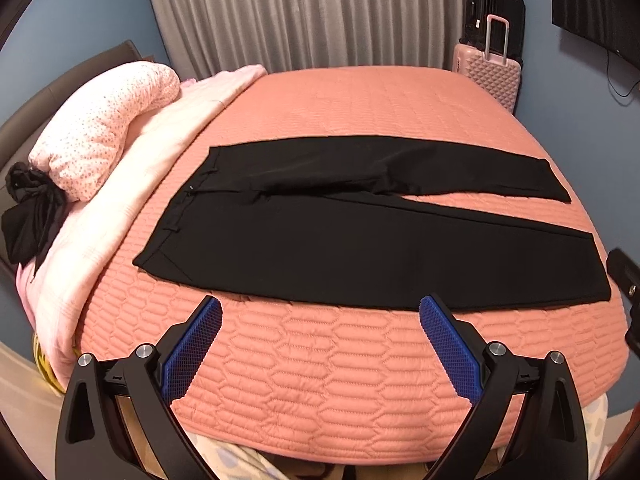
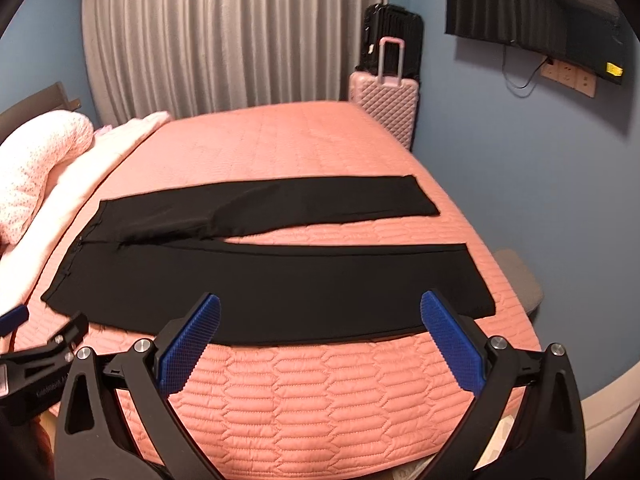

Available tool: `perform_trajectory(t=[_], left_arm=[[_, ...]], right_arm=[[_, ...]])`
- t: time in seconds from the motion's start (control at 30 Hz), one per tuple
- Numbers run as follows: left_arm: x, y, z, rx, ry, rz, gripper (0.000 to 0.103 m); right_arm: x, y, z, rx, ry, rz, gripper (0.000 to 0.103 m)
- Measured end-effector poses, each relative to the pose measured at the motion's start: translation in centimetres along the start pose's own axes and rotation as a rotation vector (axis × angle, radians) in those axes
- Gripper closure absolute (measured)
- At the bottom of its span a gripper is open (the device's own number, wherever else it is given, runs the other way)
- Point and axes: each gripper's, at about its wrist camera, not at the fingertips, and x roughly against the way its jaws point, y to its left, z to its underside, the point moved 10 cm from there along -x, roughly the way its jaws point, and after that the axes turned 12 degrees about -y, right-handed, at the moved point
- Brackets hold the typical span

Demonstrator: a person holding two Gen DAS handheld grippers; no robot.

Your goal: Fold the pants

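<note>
Black pants lie flat on the salmon quilted bed, waistband to the left, both legs running right and slightly apart. They also show in the right wrist view. My left gripper is open and empty, hovering just in front of the near leg's edge. My right gripper is open and empty, just in front of the near leg, toward the hem side. The left gripper's tip shows at the right view's left edge.
Pink pillow and pale blanket lie at the bed's left end, with a black cloth beside them. Pink suitcase and a black one stand by the curtain. A grey stool sits right of the bed.
</note>
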Motion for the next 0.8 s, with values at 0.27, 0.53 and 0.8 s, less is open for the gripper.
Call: perform_trajectory(t=[0.27, 0.53, 0.8], left_arm=[[-2.5, -0.4, -0.5, 0.006, -0.002, 0.039, 0.005], [-8.6, -0.1, -3.3, -0.045, -0.007, -0.023, 0.005], [-18.4, -0.4, -5.7, -0.022, 0.034, -0.009, 0.005]], right_arm=[[-3.0, -0.8, -0.1, 0.006, 0.02, 0.002, 0.005], [-14.1, -8.6, -3.2, 0.007, -0.016, 0.021, 0.005], [-37.1, -22.3, -4.3, -0.051, 0.214, 0.081, 0.005]])
